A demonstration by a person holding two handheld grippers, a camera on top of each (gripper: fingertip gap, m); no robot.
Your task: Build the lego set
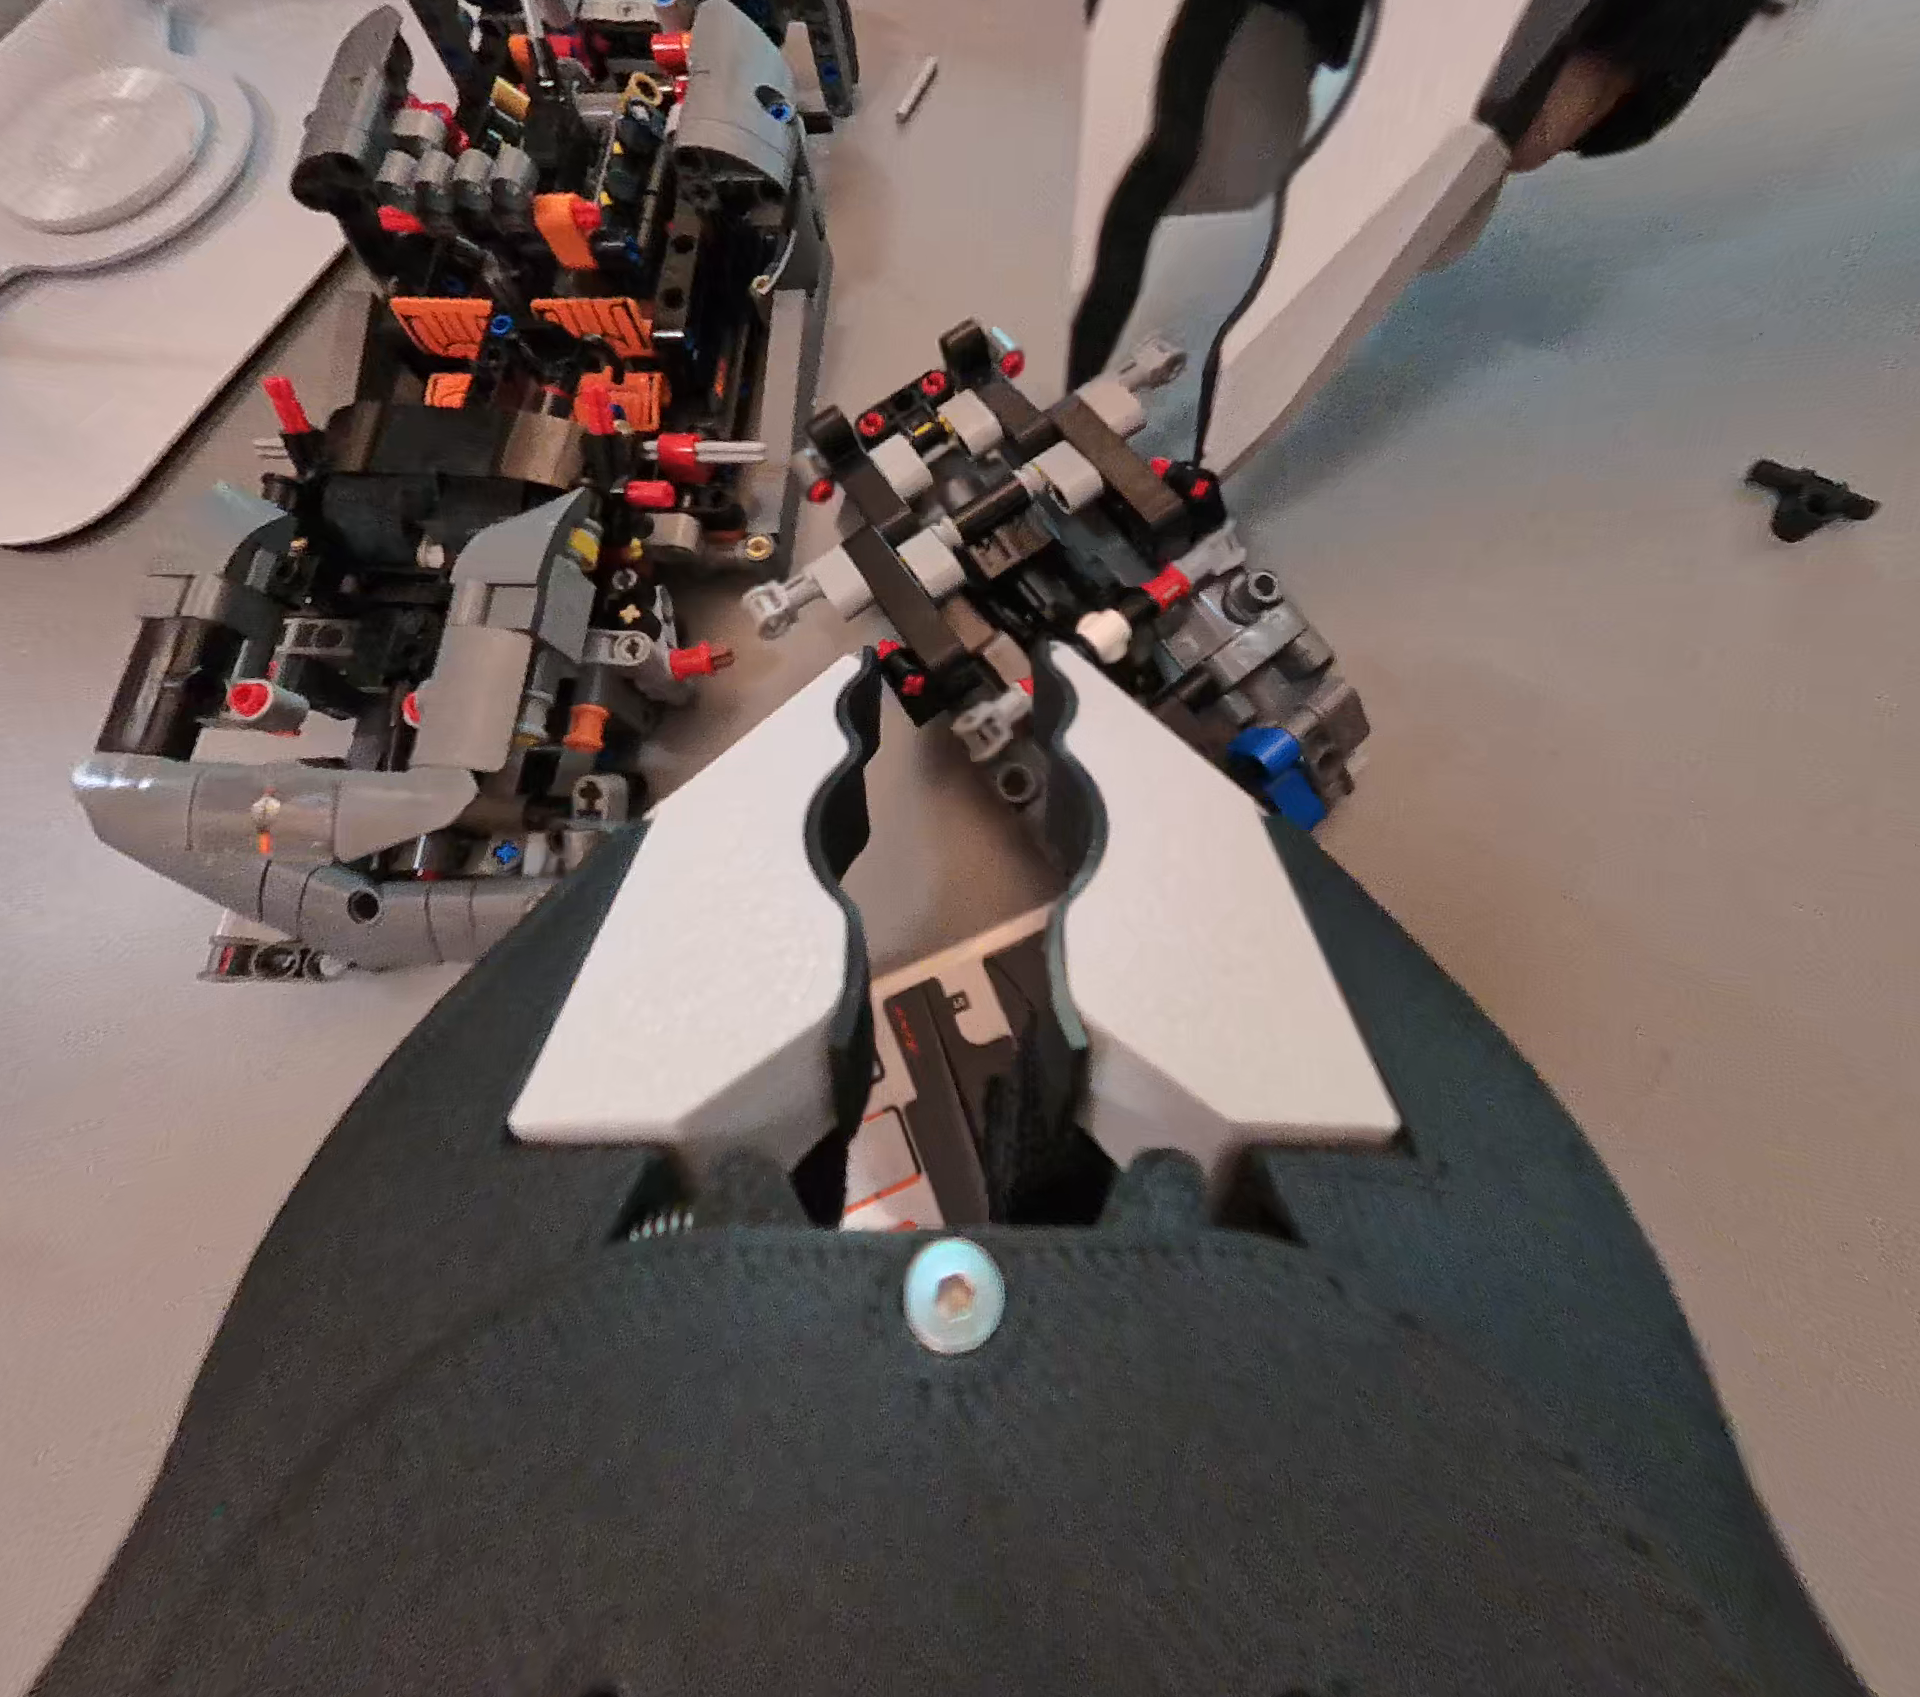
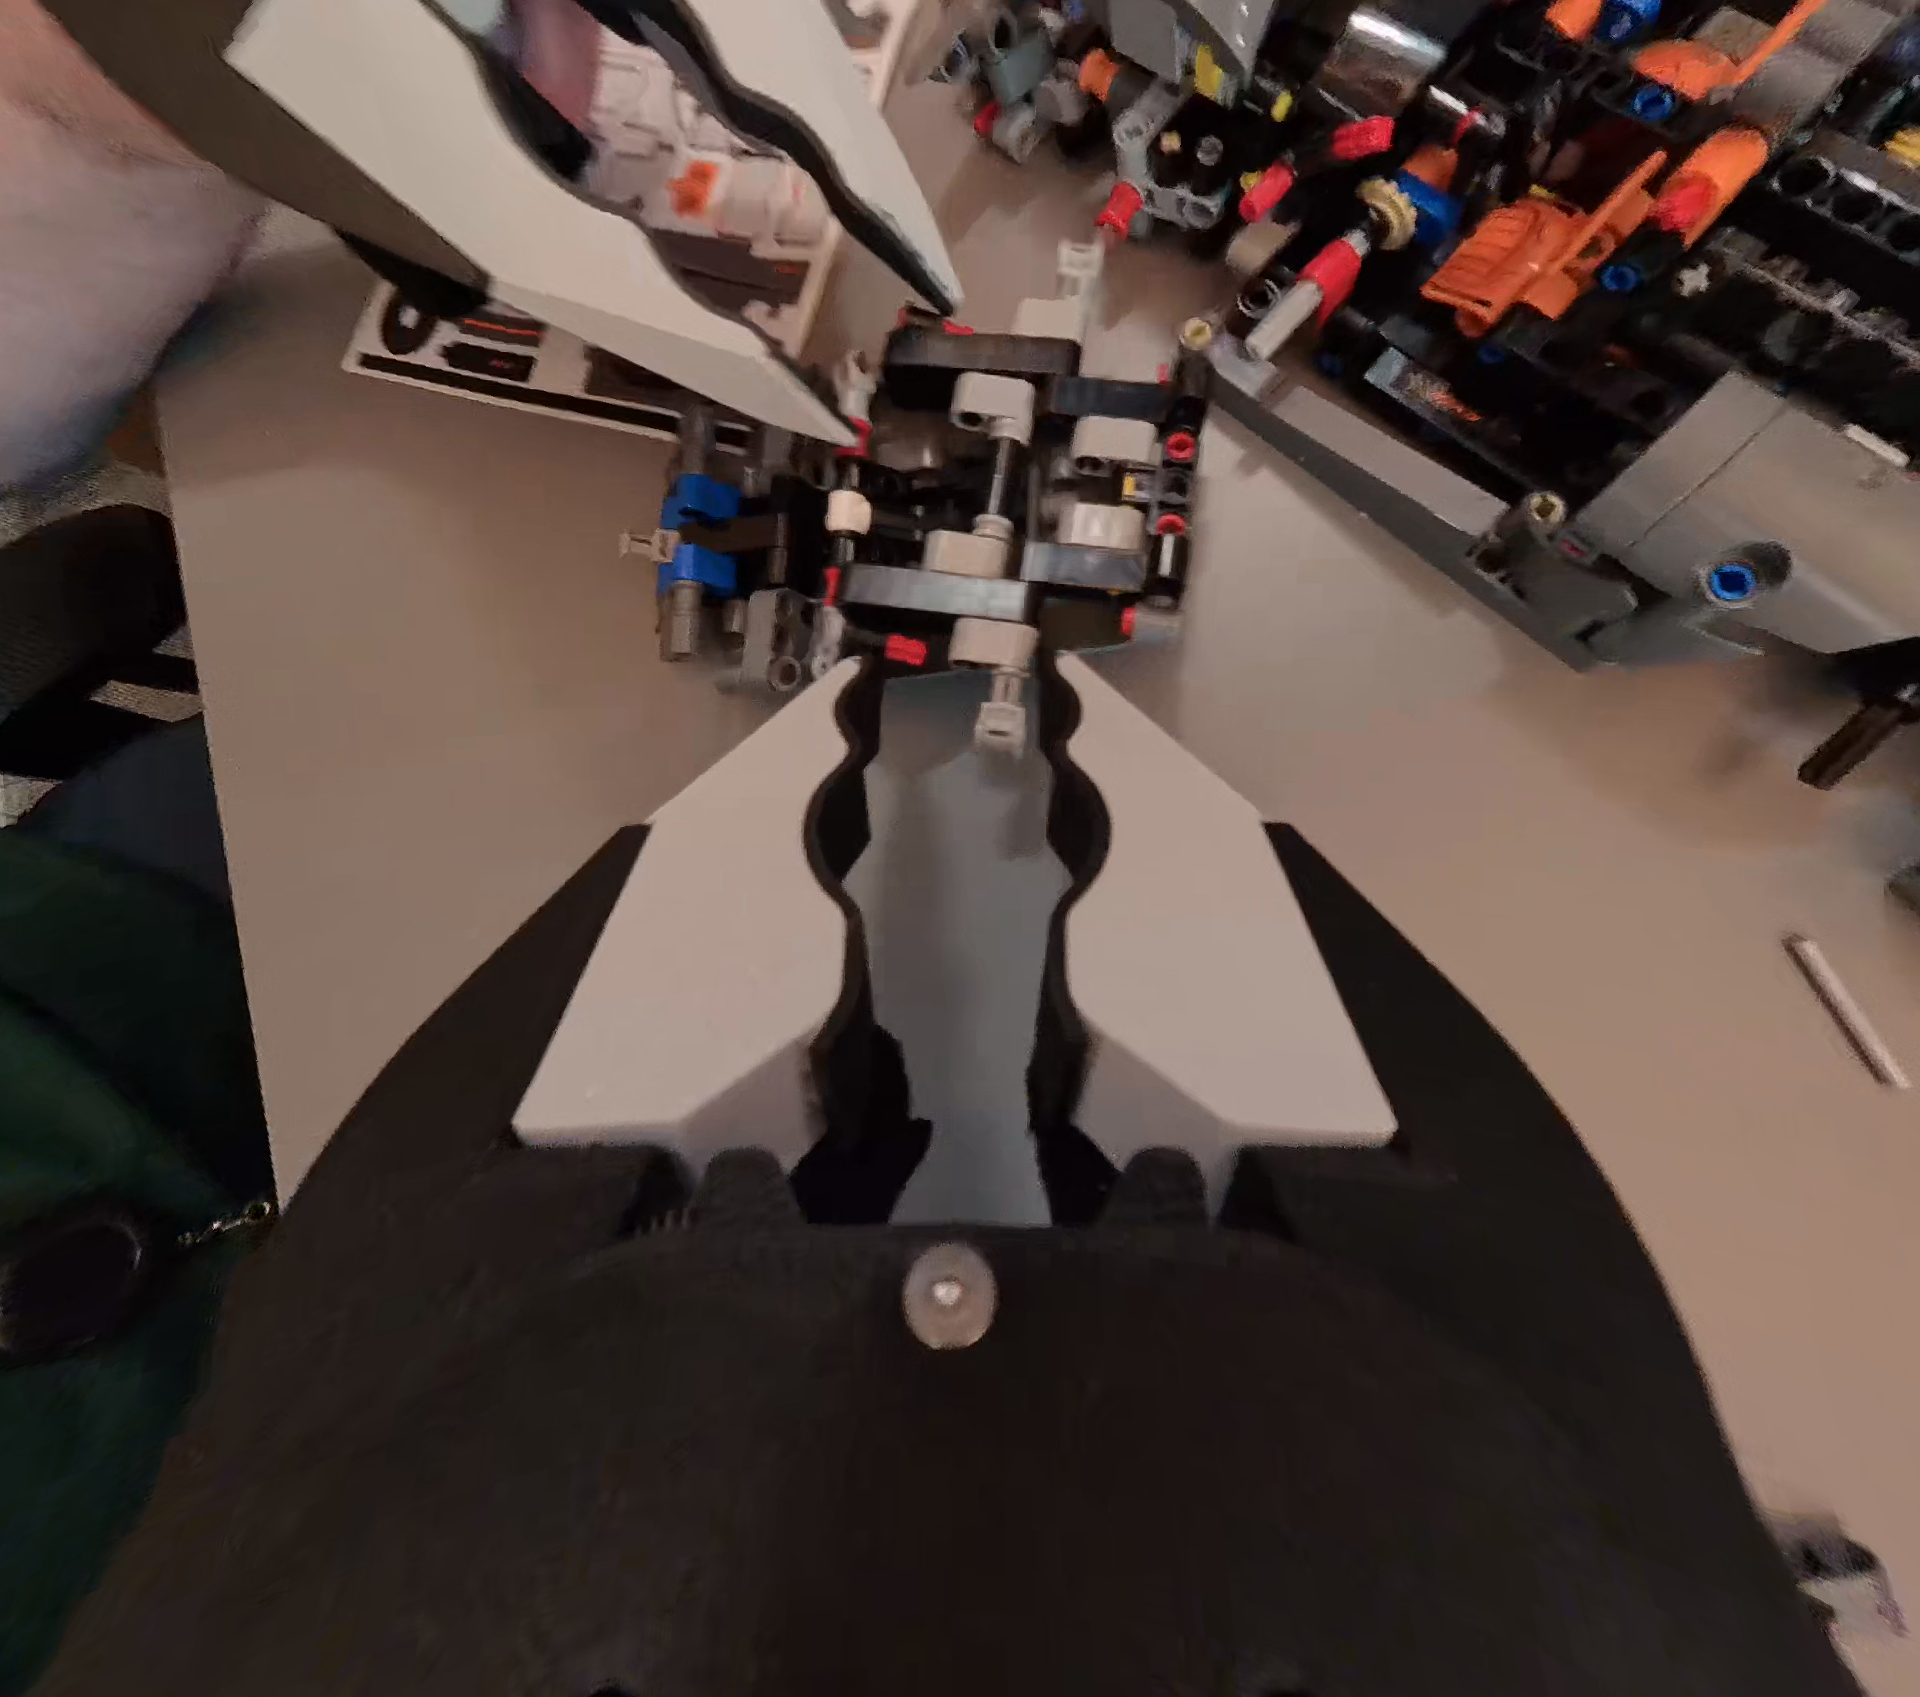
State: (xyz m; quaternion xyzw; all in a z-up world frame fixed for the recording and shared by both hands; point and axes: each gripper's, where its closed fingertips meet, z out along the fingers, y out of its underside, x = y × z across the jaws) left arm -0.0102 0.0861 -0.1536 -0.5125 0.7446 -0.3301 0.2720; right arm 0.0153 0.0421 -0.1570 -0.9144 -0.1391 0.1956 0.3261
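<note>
Here your left gripper point(image 1: 956, 681) reaches in from the bottom of the left wrist view, its fingers pinching the near edge of the small black-and-grey lego module point(image 1: 1049, 525) at mid-frame. Your right gripper point(image 2: 951, 671) comes up from the bottom of its own view, fingers closed on the module's opposite edge, and shows slanting down from the upper right in the left view. The large lego car chassis point(image 1: 499, 400) lies on the table point(image 1: 1558, 816) at the left of that view.

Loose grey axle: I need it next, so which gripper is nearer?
Right. The right gripper has the axle lying beside it; the left gripper sits across the sub-assembly.
</note>
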